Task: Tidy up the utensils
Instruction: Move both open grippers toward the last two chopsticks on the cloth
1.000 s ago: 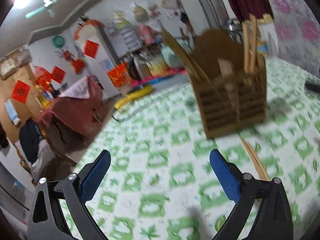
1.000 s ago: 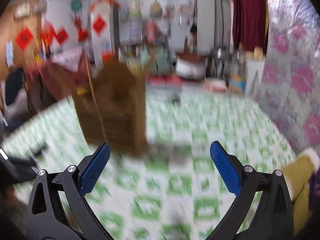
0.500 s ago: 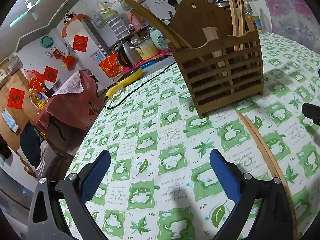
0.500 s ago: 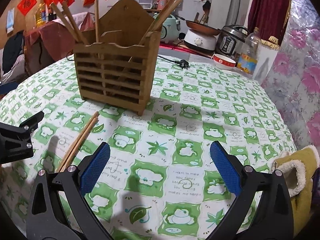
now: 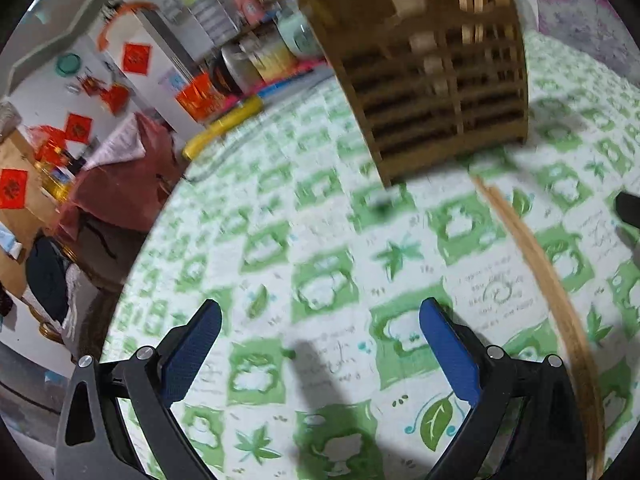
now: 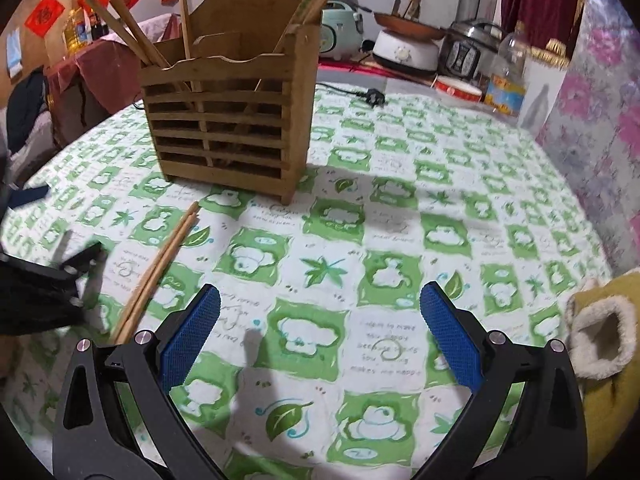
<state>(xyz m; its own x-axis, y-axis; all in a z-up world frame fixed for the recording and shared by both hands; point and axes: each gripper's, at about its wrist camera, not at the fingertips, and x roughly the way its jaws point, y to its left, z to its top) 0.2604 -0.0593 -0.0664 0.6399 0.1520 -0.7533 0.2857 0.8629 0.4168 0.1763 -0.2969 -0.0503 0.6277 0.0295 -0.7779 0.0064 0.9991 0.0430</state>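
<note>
A slatted wooden utensil holder [image 6: 230, 120] stands on the green-and-white tablecloth [image 6: 400, 216] with several chopsticks upright in it. The left wrist view shows the same holder [image 5: 436, 92], blurred. A pair of wooden chopsticks [image 6: 160, 268] lies flat on the cloth in front of the holder; in the left wrist view the chopsticks [image 5: 540, 272] run along the right side. My left gripper [image 5: 320, 328] is open and empty, left of the chopsticks. My right gripper [image 6: 320, 312] is open and empty, right of them. The left gripper's black body [image 6: 44, 292] shows at the right wrist view's left edge.
Rice cookers [image 6: 408, 48], a bowl [image 6: 456, 90] and a plastic bottle [image 6: 506, 80] stand beyond the table's far edge. A plug and cable [image 6: 370, 96] lie on the cloth behind the holder. A yellow fleece sleeve [image 6: 600, 328] is at the right. The table edge [image 5: 148, 248] drops off at left.
Both grippers have moved closer to the table and the holder. The left view has swung and blurred; the chopsticks on the cloth now sit nearer both grippers. Both stay open.
</note>
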